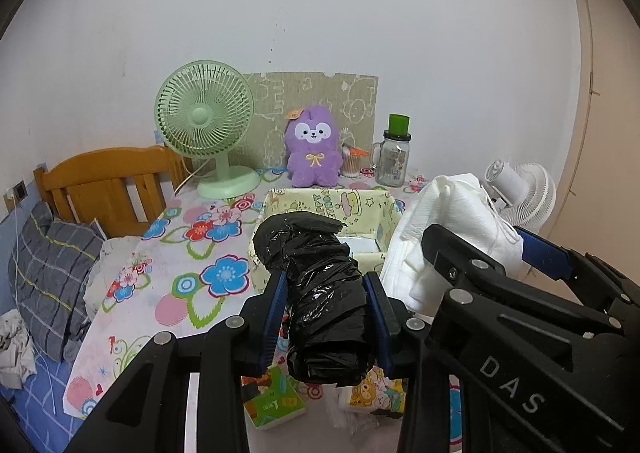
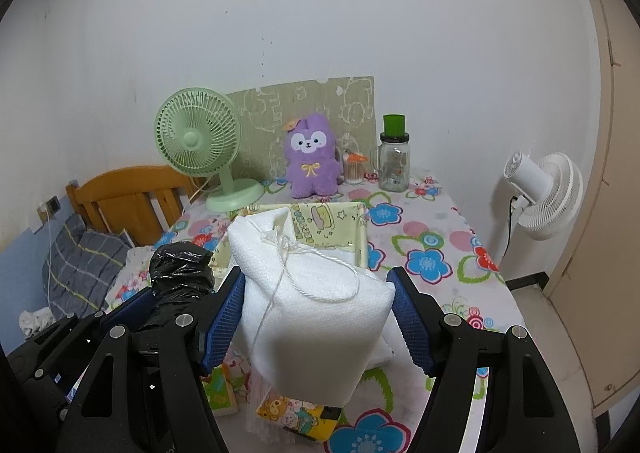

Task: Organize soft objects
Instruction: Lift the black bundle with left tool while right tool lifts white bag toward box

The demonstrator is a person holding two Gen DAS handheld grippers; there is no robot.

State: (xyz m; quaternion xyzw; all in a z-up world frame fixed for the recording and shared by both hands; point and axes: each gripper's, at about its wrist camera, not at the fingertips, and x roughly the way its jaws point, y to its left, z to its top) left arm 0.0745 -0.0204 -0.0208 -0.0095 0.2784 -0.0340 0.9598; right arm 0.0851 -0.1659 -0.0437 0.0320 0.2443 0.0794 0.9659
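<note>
A crumpled roll of black plastic bags [image 1: 324,293] sits clamped between the blue-padded fingers of the left gripper [image 1: 326,317], held in the air above a desk draped in a white cloth printed with bright flowers [image 1: 192,253]. Just to its right, a soft white bundle of textured fabric tied with thin white string [image 2: 316,301] is held up off the desk between the fingers of the right gripper [image 2: 318,317], which stand wider apart and press on its sides. Beyond both bundles lies a pale yellow fabric-lined box with cartoon prints [image 1: 360,205], open at the top, with something white inside. Under the grippers, on the near edge of the desk, lie a green cartoon-printed packet [image 1: 272,401] and a yellow bear-printed packet [image 2: 296,417]. At the back of the desk a purple plush rabbit with a yellow bow [image 1: 314,149] sits between a mint-green desk fan [image 1: 206,121] and a glass mason jar with a green cap [image 1: 394,157], all before a sheet of printed cardboard [image 1: 320,93] against the white wall. A white fan [image 2: 544,193] stands to the right; a wooden bed headboard [image 1: 108,181] and a grey checked pillow [image 1: 52,273] lie to the left.
</note>
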